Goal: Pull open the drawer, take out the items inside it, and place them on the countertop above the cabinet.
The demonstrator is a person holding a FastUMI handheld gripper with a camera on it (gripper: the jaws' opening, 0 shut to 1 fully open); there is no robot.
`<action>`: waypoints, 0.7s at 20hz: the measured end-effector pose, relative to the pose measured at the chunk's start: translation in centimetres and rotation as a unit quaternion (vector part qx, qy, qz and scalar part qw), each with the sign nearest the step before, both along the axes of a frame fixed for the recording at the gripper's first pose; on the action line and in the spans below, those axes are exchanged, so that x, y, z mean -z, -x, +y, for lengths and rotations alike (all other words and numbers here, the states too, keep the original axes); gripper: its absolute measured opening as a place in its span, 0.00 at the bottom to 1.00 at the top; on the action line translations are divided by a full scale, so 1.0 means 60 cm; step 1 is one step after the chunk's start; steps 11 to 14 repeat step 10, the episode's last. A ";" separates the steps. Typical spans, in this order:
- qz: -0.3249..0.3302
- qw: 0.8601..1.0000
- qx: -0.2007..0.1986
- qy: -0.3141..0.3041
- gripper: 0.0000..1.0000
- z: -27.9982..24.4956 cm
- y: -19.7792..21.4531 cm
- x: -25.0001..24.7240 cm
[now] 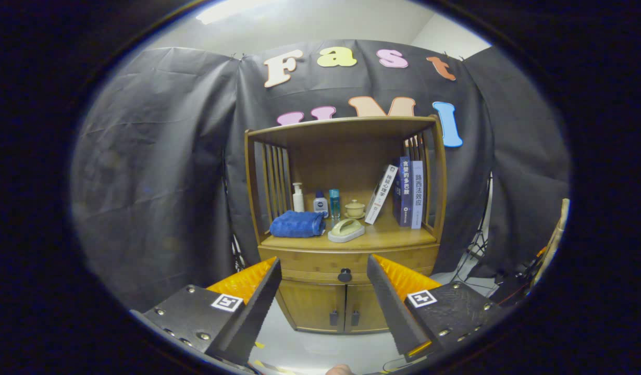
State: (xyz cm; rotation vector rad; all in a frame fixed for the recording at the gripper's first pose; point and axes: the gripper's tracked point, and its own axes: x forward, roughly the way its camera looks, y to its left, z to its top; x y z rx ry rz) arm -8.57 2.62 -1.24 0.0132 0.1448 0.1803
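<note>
The drawer (346,268) is sitting flat in the front of the wooden cabinet (440,172) — its face is lining up with the wood around it, so it is looking closed. This picture would be fitting two times: the drawer waiting to be pulled with things hiding inside, or the drawer pushed back in after the things came out. What is inside is hidden.

The dark round knob (344,275) is the mark to go by. It is sitting in the middle of the drawer front. Just above the knob the countertop (404,238) is carrying a folded blue towel (297,224), a pale brush with a handle (346,229), three small bottles (316,200), a little lidded cup (355,209) and some books (406,192). Below the knob two small doors (328,307) are standing shut.

The gripper (325,307) is holding its fingers wide apart and is gripping nothing. The knob is showing in the gap between the two fingers, up near their far ends and well beyond them, so the gripper is hanging back from the cabinet and pointing about straight at it.

If the drawer is to be pulled, doing it well is meaning this: keeping the knob in the middle of the gap, going in level, closing both fingers snug on the knob, and pulling straight back — not up or sideways — so the drawer is sliding and the cabinet is not rocking. The bare patch of countertop above and to the right of the knob is looking like a good landing spot.
</note>
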 end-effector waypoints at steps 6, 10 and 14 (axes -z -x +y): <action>-0.008 1.000 -0.017 0.016 0.99 -0.012 0.022 -0.006; -0.011 0.999 -0.041 0.014 0.99 -0.012 0.029 0.001; -0.011 0.999 -0.041 0.014 0.99 -0.012 0.029 0.001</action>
